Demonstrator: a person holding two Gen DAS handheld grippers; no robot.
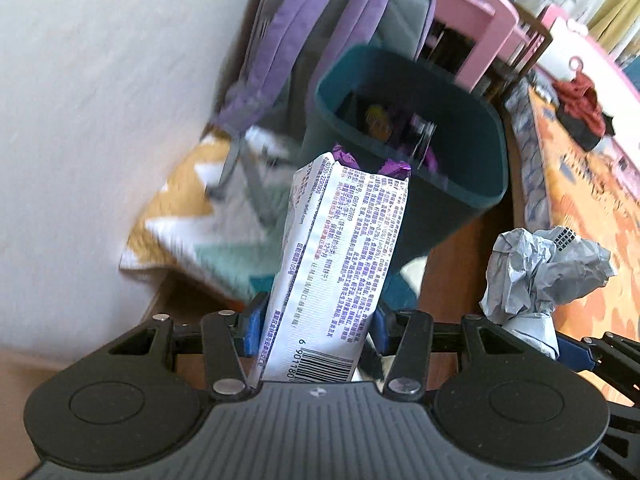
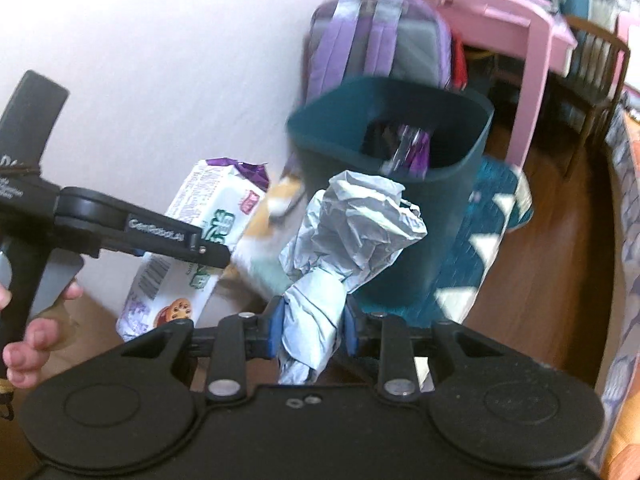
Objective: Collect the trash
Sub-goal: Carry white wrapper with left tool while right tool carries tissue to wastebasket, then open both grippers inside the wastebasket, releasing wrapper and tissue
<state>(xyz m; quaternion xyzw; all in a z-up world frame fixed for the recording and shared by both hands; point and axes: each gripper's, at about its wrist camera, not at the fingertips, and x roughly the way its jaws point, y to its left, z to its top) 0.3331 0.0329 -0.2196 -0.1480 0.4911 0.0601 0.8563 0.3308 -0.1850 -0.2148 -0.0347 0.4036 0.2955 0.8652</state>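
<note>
Cookie wrapper (image 1: pixel 332 264) clamped in left hand-held gripper (image 1: pixel 316 320), just before bin (image 1: pixel 460 168).

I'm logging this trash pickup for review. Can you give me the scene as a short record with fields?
left gripper: shut on a white cookie wrapper with a barcode
right gripper: shut on a crumpled grey wrapper
bin: dark teal, open top, ahead of both grippers, purple wrappers already inside
behind bin: purple backpack against the wall
beside backpack: pink desk
floor: wood, with a patterned mat under the bin
</note>
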